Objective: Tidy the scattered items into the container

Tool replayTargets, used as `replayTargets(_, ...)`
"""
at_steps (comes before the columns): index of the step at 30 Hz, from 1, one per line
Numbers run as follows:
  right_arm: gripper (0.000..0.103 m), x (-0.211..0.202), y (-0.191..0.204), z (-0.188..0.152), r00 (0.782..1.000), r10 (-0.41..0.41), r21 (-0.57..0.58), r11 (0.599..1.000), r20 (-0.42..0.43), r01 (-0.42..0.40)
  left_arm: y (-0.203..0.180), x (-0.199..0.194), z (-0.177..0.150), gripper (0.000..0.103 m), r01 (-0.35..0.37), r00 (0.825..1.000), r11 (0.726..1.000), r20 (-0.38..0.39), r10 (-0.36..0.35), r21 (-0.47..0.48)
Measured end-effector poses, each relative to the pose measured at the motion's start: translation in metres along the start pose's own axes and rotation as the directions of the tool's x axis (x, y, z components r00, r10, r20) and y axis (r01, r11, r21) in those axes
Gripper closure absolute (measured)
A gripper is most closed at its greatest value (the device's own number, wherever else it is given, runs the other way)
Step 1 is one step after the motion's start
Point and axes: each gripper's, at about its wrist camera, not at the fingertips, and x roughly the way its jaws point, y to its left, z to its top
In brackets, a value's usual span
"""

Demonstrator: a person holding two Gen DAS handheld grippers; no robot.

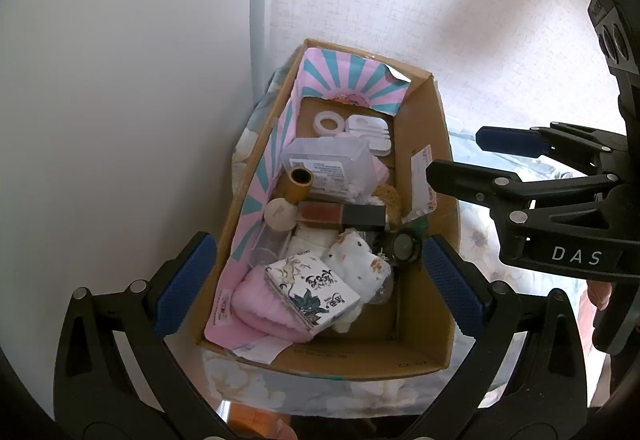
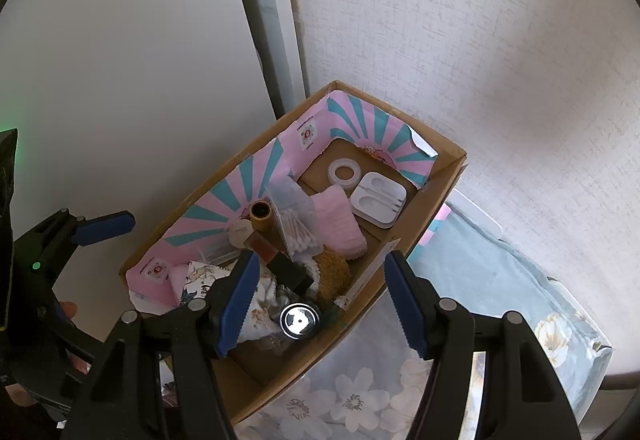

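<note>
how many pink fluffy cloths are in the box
2. One pink cloth lies at the near end of the cardboard box, under the printed packet. The other sits mid-box beside the white tray. More may be buried.

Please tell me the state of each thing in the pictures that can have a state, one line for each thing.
cardboard box: open on top, holding many items.
left tool: open, empty, above the box.
right tool: open, empty, above the box.
cotton swab case: closed, leaning in the box.
white tray: lying flat, empty.
tape ring: lying flat on the box floor.
gold tube: lying tilted, its dark end showing.
</note>
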Motion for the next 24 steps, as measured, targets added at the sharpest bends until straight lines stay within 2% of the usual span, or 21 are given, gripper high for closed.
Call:
replayTargets(9,0.043,-0.003,0.001,-0.004,1.000,-0.012,0.003,1.000,-0.013,0.012,-0.005,-0.003,0.006,0.001,0.001,1.000,0.999,-0.004,-0.001,0.032)
replayTargets(14,0.043,-0.016,-0.006,-0.009,0.999,-0.031,0.045,0.999,-0.014,0.031,-0.015,-0.009,0.014,0.001,0.008,1.000,0.997,0.005,-0.009,0.071)
replayTargets(17,0.043,-0.030,-0.017,-0.014,0.998,-0.059,0.096,0.994,-0.011,0.060,-0.026,-0.015,0.021,0.001,0.002,1.000,0.995,0.019,-0.004,0.097)
replayTargets(20,0.043,-0.053,-0.033,-0.024,0.994,-0.112,0.181,0.978,0.014,0.107,-0.035,-0.026,0.028,0.001,-0.030,0.997,0.994,0.068,0.023,0.102)
replayTargets(24,0.043,-0.081,-0.054,-0.040,0.987,-0.153,0.279,0.951,0.042,0.136,-0.054,-0.041,0.040,0.001,0.002,0.994,0.992,0.106,-0.016,0.126)
